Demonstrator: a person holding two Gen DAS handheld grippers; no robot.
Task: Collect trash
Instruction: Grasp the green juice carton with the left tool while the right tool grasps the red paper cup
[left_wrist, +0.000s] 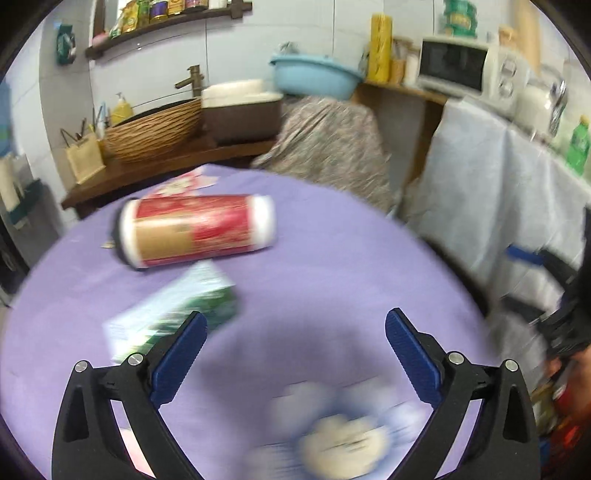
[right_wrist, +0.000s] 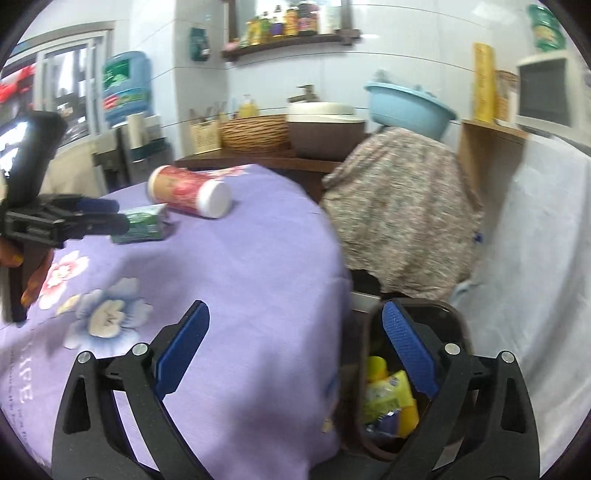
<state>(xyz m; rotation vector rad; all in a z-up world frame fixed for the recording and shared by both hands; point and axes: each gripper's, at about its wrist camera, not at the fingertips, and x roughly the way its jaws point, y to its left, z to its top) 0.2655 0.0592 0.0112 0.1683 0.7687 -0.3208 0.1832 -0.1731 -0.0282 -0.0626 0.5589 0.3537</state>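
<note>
Left wrist view motion-blurred throughout: lettering on the red canister (left_wrist: 197, 229) lying on the purple tablecloth (left_wrist: 332, 266) unreadable; green-and-white carton (left_wrist: 173, 314) just nearer than the canister partly hidden behind a gripper finger, print illegible. Flower print (left_wrist: 343, 435) on the cloth smeared. In the right wrist view, trash bin (right_wrist: 458, 325) beside the tablecloth partly hidden by a finger; contents indistinct
</note>
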